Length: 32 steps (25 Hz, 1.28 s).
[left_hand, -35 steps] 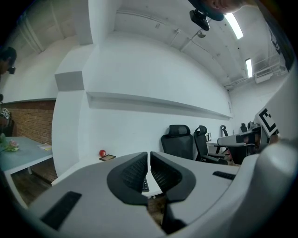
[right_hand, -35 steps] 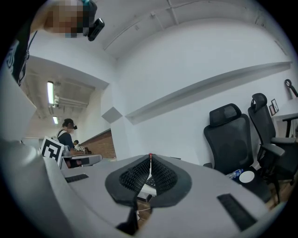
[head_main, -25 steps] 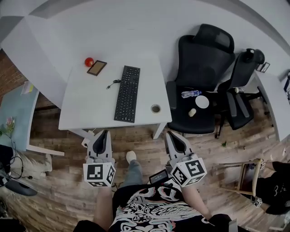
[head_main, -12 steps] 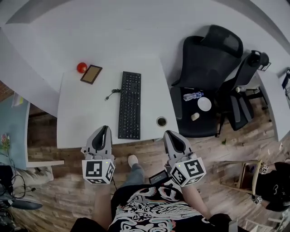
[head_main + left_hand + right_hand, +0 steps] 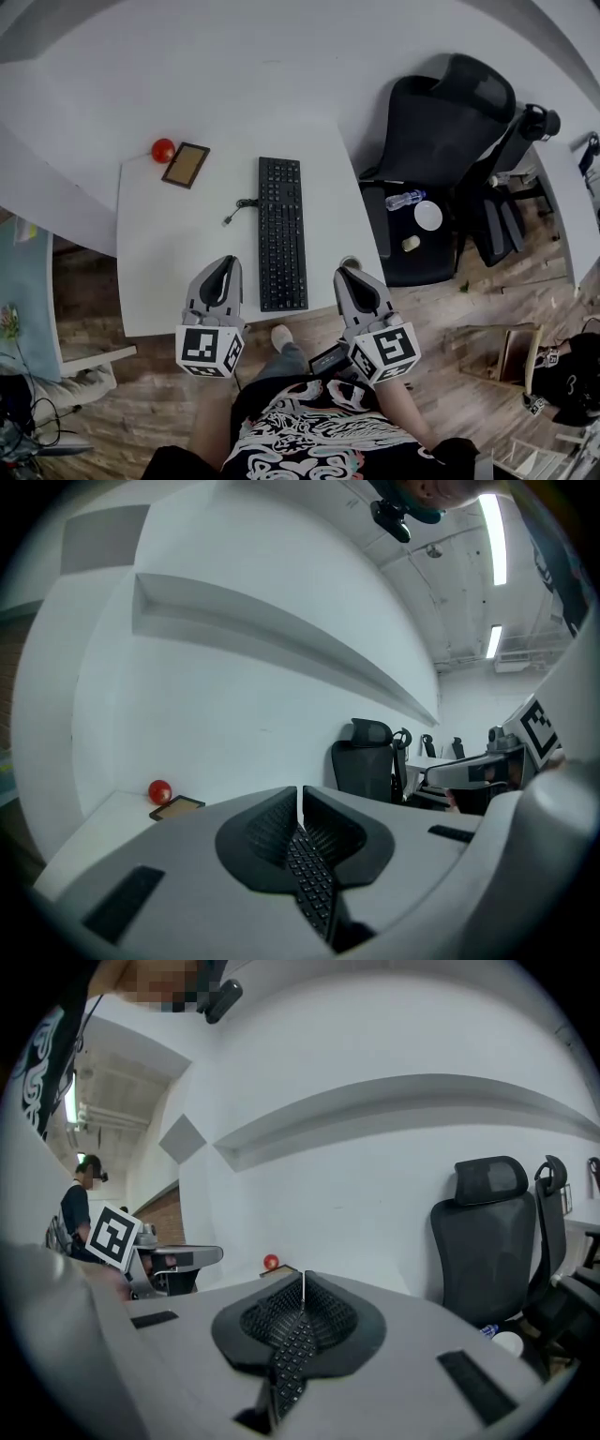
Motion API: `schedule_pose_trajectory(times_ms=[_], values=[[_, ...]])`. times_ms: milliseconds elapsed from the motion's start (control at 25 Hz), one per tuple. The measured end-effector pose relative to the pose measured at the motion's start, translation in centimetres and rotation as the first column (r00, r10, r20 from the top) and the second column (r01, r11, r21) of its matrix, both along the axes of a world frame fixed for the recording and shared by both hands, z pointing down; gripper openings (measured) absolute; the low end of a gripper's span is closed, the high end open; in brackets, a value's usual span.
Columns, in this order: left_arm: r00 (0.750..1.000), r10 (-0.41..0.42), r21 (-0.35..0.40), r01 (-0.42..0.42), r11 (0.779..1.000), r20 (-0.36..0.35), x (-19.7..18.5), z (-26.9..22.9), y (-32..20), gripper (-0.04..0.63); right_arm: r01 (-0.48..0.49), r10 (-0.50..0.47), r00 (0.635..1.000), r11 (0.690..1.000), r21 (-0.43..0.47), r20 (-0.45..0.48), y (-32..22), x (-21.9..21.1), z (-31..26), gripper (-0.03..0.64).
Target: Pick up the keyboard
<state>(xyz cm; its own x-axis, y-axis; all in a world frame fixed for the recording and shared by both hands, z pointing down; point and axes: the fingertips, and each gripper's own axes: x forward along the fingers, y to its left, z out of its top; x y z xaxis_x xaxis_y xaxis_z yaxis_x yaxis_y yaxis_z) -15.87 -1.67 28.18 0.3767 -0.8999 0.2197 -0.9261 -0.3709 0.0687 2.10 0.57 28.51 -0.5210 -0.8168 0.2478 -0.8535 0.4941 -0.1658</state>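
A black keyboard (image 5: 282, 232) lies lengthwise on the white table (image 5: 169, 253), its cable curling off to the left. My left gripper (image 5: 226, 265) hovers over the table's near edge just left of the keyboard's near end, jaws shut and empty. My right gripper (image 5: 348, 275) is at the near edge right of the keyboard, also shut with nothing in it. Through the left gripper view's closed jaws (image 5: 299, 810) I see the keyboard (image 5: 312, 885) ahead; the right gripper view (image 5: 303, 1290) shows the keyboard (image 5: 289, 1363) too.
A red ball (image 5: 163, 150) and a small framed tablet (image 5: 185, 164) sit at the table's far left. A roll of tape (image 5: 351, 263) lies by the right gripper. A black office chair (image 5: 433, 159) holding a bottle and small items stands to the right.
Both grippers have moved forward from over the floor to the table's near edge, flanking the keyboard's near end. Their jaws stayed shut.
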Motion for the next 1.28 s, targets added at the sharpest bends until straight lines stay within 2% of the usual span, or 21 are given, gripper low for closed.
schedule_pose_trajectory(times_ms=[240,360,880,1000,1120,1280], values=[[0.999,0.023,0.008,-0.023,1.0,-0.032,-1.2,0.5,-2.3,0.034,-0.052,0.052,0.998,0.999,-0.008,-0.027,-1.2,-0.3,0.8,0.031],[0.998,0.03,0.023,-0.029,0.999,-0.054,-1.4,0.3,-2.5,0.033,-0.041,0.04,0.999,0.999,-0.01,-0.027,-1.3,-0.4,0.8,0.031],[0.999,-0.002,0.017,0.003,1.0,-0.037,-2.2,-0.2,-4.8,0.034,-0.024,0.024,1.0,1.0,-0.006,-0.014,-4.1,-1.3,0.8,0.031],[0.999,-0.01,0.019,0.011,1.0,-0.036,-2.5,-0.4,-5.3,0.033,-0.003,0.004,1.0,1.0,0.024,-0.027,-4.8,-1.6,0.3,0.031],[1.0,0.001,0.02,0.0,1.0,-0.019,-2.1,0.0,-6.3,0.034,-0.027,0.027,1.0,0.998,0.056,0.003,-5.9,-1.3,-0.2,0.031],[1.0,0.015,0.006,-0.015,1.0,-0.005,-0.9,0.6,-6.9,0.034,-0.021,0.02,0.999,1.0,0.016,0.029,-6.3,-0.8,0.7,0.031]])
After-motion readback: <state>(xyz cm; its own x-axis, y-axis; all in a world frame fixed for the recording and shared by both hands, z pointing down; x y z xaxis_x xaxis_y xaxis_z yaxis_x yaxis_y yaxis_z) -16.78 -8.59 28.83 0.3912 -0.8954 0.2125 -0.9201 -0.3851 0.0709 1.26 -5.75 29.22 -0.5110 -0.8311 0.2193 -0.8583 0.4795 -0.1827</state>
